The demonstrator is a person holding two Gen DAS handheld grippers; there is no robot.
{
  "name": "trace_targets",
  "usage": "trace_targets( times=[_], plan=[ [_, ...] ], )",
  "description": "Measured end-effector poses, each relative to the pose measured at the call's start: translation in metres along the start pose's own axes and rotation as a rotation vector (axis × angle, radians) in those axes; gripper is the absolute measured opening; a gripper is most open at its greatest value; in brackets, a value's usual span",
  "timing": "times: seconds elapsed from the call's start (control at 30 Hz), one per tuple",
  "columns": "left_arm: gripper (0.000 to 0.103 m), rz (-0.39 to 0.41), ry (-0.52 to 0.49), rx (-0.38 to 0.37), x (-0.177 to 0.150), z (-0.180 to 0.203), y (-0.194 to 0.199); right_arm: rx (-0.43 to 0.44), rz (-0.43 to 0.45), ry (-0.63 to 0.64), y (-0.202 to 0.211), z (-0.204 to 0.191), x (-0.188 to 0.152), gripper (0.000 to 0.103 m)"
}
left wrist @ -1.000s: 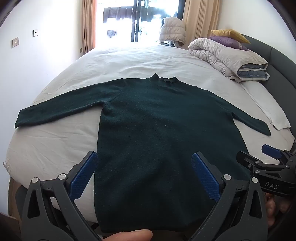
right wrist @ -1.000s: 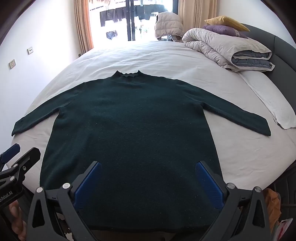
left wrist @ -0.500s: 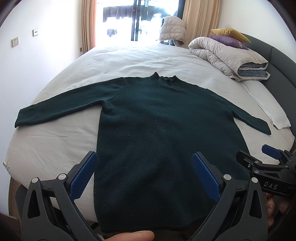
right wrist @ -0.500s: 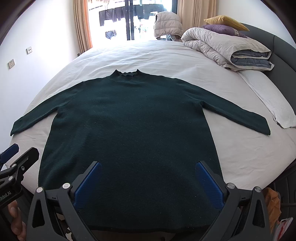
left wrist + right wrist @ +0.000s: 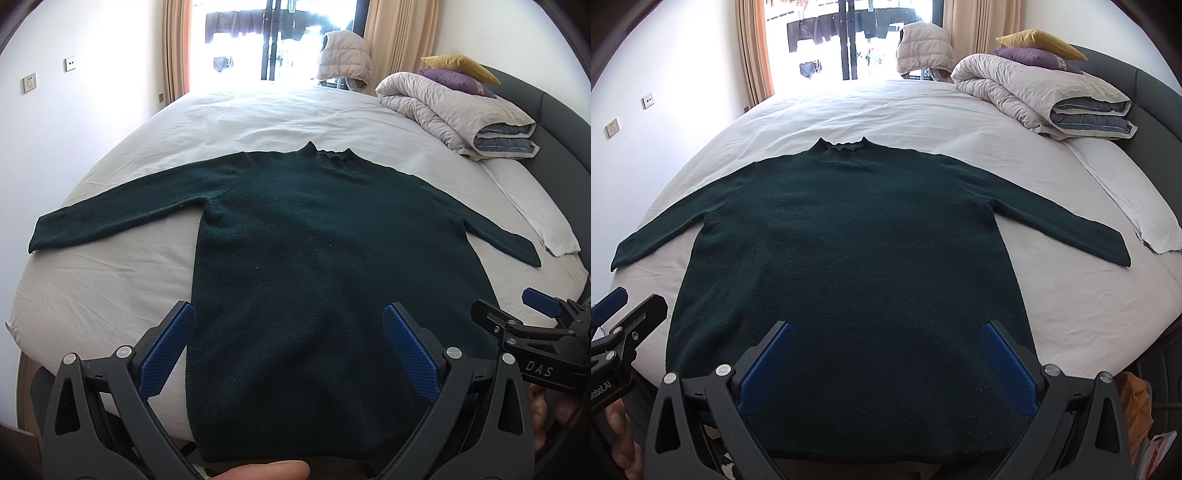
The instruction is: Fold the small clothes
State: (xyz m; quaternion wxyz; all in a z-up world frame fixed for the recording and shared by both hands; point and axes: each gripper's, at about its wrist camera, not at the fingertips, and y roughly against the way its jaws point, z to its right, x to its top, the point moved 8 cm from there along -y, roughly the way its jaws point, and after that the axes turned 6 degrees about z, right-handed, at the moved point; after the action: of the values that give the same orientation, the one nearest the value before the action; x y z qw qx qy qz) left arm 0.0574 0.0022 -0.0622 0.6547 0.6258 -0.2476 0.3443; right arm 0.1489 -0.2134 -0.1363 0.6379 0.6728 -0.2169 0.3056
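Sweater (image 5: 332, 251), dark green, lies flat on the white bed sheet (image 5: 110, 280), front or back up I cannot tell. Collar points to 12 o'clock, hem toward me at 6 o'clock at the bed's near edge. Both sleeves spread out: one toward 9 o'clock, one toward 3 o'clock, cuffs resting on the sheet.

My left gripper (image 5: 288, 350) hovers above the hem, jaws spread wide, blue pads (image 5: 166, 350) apart and holding nothing. My right gripper (image 5: 882, 365) likewise wide, over the hem, empty. In the left wrist view the right gripper sits at 4 o'clock; in the right wrist view the left one sits at 8 o'clock.

Rolled duvet (image 5: 1041, 92) with a purple pillow (image 5: 1034, 56) and a yellow pillow (image 5: 1039, 42) at 1 o'clock, well apart from the sweater. Window (image 5: 849, 44) at 12 o'clock.
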Motion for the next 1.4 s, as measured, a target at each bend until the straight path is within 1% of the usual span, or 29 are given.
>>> trace_targets(
  times=[0.43, 0.5, 0.53, 1.27, 1.4],
  plan=[
    [0.103, -0.003, 0.000, 0.000, -0.001, 0.000, -0.002, 0.000, -0.002, -0.002, 0.001, 0.001, -0.002, 0.103],
    [0.103, -0.004, 0.001, 0.000, -0.003, -0.001, -0.002, -0.001, -0.003, -0.001, 0.000, 0.001, -0.002, 0.103],
    [0.103, -0.004, 0.001, 0.000, -0.011, -0.001, -0.003, -0.001, -0.003, -0.001, 0.000, 0.002, -0.003, 0.103],
    [0.103, -0.007, 0.003, -0.001, -0.013, 0.000, -0.004, -0.002, -0.003, -0.002, -0.001, 0.002, -0.004, 0.103],
    [0.103, -0.008, 0.004, -0.002, -0.018, 0.000, -0.004, -0.002, -0.005, -0.002, -0.002, 0.003, -0.006, 0.103]
  ],
)
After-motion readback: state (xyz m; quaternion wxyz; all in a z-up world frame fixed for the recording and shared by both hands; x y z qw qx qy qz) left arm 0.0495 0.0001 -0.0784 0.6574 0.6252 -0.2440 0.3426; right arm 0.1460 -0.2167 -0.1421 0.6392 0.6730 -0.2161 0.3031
